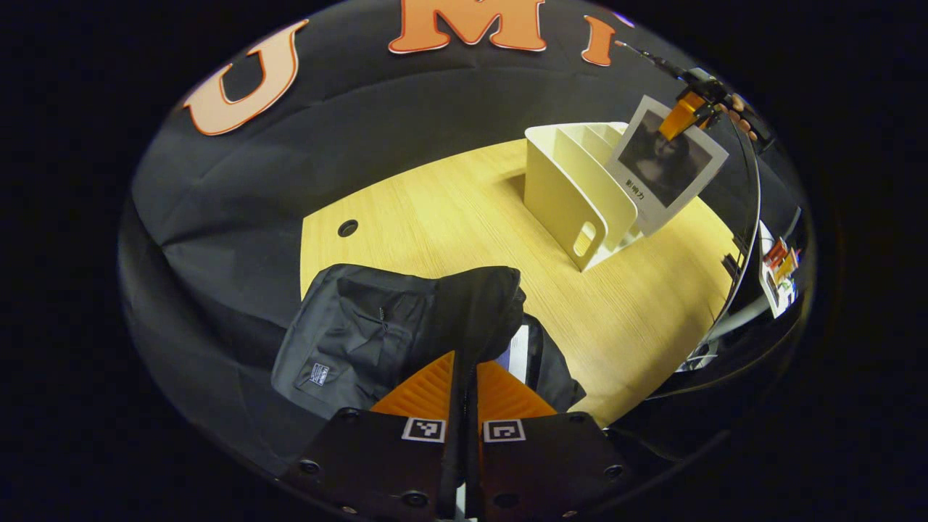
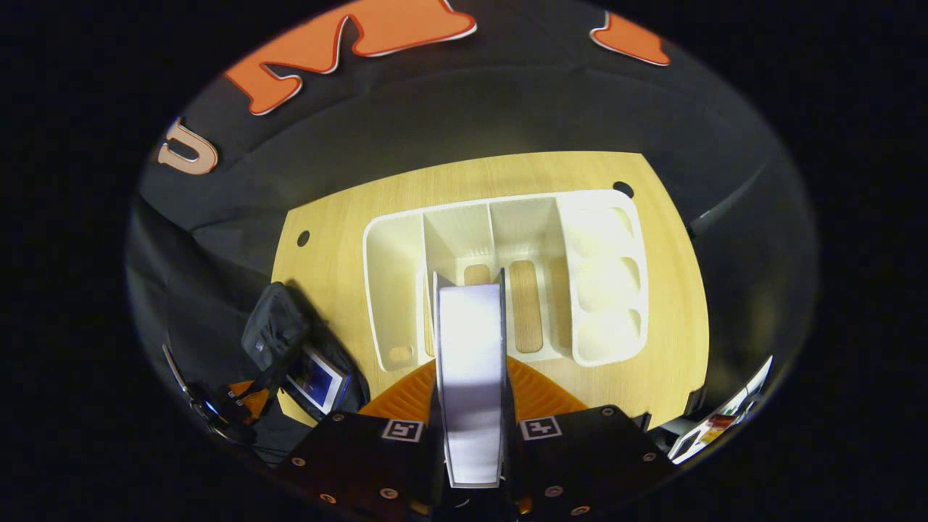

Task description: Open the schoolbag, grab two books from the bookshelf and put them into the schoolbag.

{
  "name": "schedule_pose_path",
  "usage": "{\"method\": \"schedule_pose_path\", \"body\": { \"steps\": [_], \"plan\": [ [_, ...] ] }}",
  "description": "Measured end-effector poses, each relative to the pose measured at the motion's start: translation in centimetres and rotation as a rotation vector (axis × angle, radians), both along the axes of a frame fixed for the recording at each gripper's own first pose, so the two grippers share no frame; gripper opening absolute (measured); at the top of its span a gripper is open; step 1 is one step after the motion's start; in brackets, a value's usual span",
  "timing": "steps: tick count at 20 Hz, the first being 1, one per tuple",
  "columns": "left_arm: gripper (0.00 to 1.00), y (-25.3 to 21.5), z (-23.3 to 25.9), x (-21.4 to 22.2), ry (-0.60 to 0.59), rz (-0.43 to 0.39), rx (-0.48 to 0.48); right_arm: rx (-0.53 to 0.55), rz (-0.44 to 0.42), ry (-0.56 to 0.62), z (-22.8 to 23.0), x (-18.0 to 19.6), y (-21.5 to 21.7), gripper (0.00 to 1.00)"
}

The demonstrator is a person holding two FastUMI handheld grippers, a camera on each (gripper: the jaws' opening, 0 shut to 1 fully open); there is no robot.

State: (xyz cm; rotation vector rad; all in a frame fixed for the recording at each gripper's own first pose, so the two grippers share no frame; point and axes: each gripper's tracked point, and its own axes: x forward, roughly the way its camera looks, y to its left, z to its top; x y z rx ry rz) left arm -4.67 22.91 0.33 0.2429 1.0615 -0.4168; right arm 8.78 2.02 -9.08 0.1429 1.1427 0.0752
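The black schoolbag (image 1: 377, 333) lies at the table's near left corner. My left gripper (image 1: 465, 362) is shut on the bag's raised flap (image 1: 478, 304), holding the mouth open. One book (image 1: 516, 353) lies inside the opening. At the far right, my right gripper (image 1: 681, 117) is shut on a second book (image 1: 663, 165) with a dark portrait cover, lifted partly above the cream bookshelf (image 1: 565, 196). In the right gripper view that book's white page edge (image 2: 470, 341) stands between my right gripper (image 2: 470, 366) fingers, above the bookshelf (image 2: 507, 239). The schoolbag (image 2: 275, 326) and left gripper (image 2: 243, 402) sit lower left.
The wooden table (image 1: 449, 217) has a cable hole (image 1: 348, 228) at its far left and another (image 2: 623, 190) at the far right. The bookshelf's round side compartments (image 2: 605, 275) hold nothing. Small coloured items (image 1: 777, 264) lie beyond the table's right edge.
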Motion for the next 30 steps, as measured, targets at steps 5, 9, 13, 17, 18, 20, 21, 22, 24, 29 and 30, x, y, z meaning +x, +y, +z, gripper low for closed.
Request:
{"method": "schedule_pose_path", "body": {
  "steps": [5,9,13,17,18,20,21,22,24,29,30],
  "plan": [
    [0.05,1.3,0.2,0.1,-0.005,-0.078,-0.039,0.048,-0.102,-0.070,3.4,-7.0,0.5,0.33],
    [0.05,1.9,-0.2,0.1,-0.001,-0.119,-0.076,0.134,-0.189,-0.126,4.5,-12.6,2.4,0.34],
    [0.05,2.4,0.2,0.7,-0.014,-0.170,-0.077,0.236,-0.255,-0.138,4.1,-17.0,6.5,0.33],
    [0.05,2.7,0.9,0.8,-0.039,-0.212,-0.076,0.334,-0.300,-0.174,0.6,-19.2,9.3,0.33],
    [0.05,2.8,1.0,0.7,-0.042,-0.219,-0.079,0.370,-0.294,-0.174,0.0,-19.4,10.7,0.33],
    [0.05,2.8,1.0,0.5,-0.046,-0.225,-0.088,0.448,-0.283,-0.178,0.3,-19.7,14.6,0.32],
    [0.05,2.9,1.2,0.4,-0.048,-0.226,-0.094,0.479,-0.279,-0.178,-0.4,-19.8,15.9,0.32],
    [0.05,3.0,1.3,0.5,-0.051,-0.226,-0.098,0.506,-0.276,-0.175,-1.3,-19.7,17.1,0.31],
    [0.05,3.1,1.7,0.6,-0.059,-0.229,-0.105,0.551,-0.265,-0.171,-3.1,-19.2,19.7,0.31],
    [0.05,3.2,2.5,0.6,-0.073,-0.227,-0.112,0.650,-0.244,-0.162,-6.7,-17.1,25.7,0.31],
    [0.05,3.3,2.6,0.6,-0.080,-0.225,-0.112,0.659,-0.246,-0.162,-7.5,-16.6,26.6,0.31]
  ]
}}
